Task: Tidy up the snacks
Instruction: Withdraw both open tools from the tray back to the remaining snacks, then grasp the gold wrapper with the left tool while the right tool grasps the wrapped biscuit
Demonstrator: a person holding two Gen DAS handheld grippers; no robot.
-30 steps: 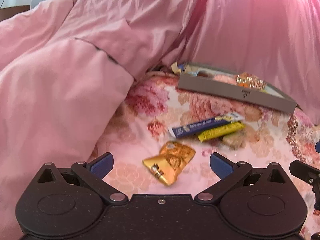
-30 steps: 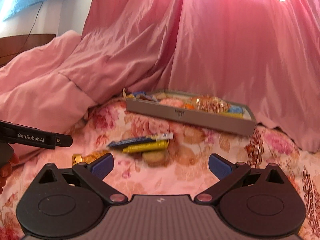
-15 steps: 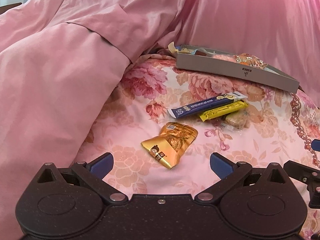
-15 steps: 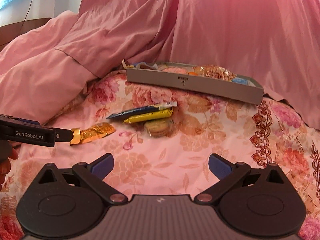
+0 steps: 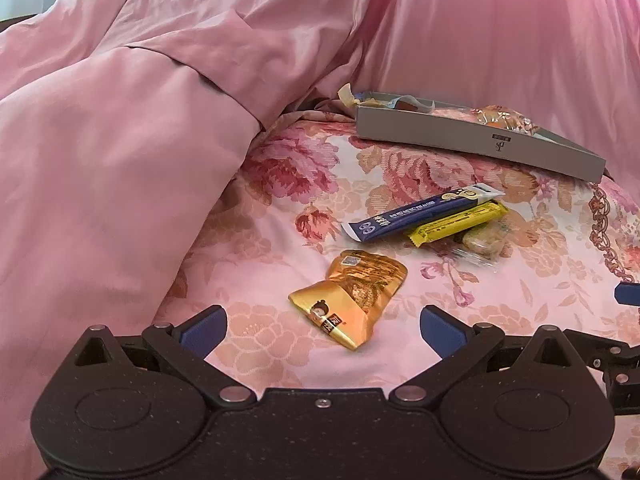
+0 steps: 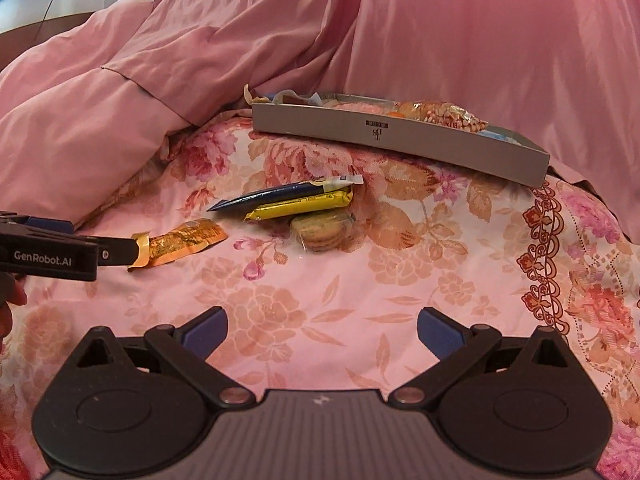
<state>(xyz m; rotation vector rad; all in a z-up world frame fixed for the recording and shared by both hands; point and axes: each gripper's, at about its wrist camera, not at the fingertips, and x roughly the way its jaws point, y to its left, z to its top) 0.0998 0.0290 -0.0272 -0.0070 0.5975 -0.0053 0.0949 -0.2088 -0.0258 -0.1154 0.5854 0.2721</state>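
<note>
floral bed (image 5: pixel 280 216) | gold packet (image 5: pixel 352 296), blue stick (image 5: pixel 420 214), yellow bar (image 5: pixel 456 226) (touching), possibly biscuits (image 5: pixel 484 238), grey tray (image 5: pixel 472 140)

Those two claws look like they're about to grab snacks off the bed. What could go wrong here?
The open left gripper straddles the flat gold foil snack packet. It lies on the soft floral bedspread, so the fingers might pinch fabric or slide off the foil. The dark blue stick packet, yellow bar wrapper and clear-wrapped round biscuits lie bunched together, so one grab may drag the others. The shallow grey cardboard tray already looks full.
</note>
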